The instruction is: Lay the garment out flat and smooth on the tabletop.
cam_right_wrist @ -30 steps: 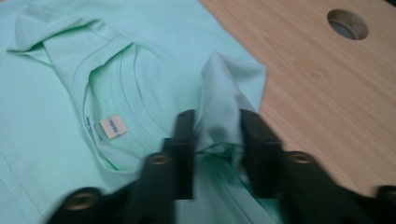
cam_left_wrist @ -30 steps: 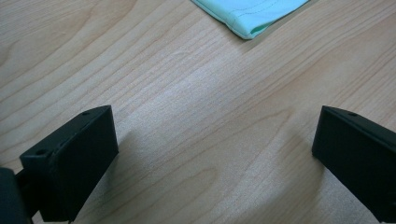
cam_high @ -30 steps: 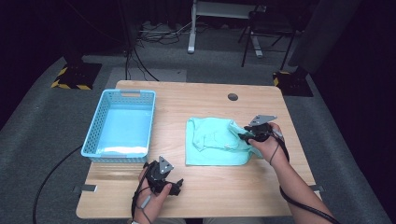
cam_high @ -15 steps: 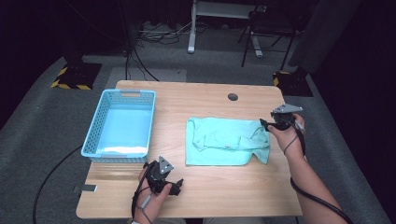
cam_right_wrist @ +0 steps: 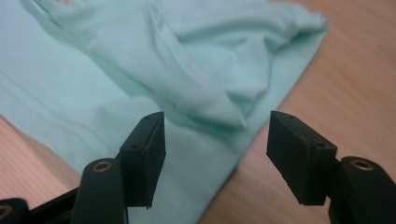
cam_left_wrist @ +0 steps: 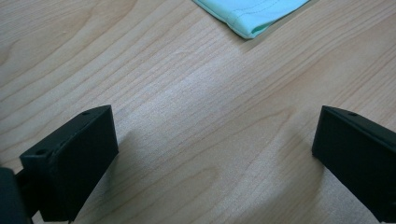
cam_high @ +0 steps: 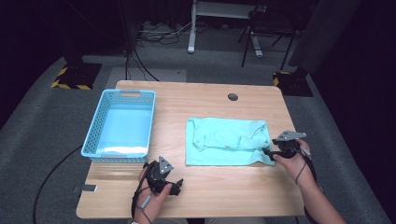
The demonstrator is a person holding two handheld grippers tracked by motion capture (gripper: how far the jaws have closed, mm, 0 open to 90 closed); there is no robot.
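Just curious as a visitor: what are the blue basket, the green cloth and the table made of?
Basket: looks like glossy moulded plastic, with perforated walls. Cloth: soft matte knit fabric, likely cotton; it wrinkles and shows a stitched hem. Table: pale wood or wood veneer, with visible grain and a smooth finish.

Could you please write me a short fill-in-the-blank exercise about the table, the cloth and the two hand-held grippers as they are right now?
1. The mint-green cloth lies on the ____ table.
2. The blue basket stands to the cloth's ____ in the high view.
3. The right hand-held gripper has its jaws ____ at the cloth's edge.
4. The left hand-held gripper holds ____.

Missing words: wooden; left; open; nothing
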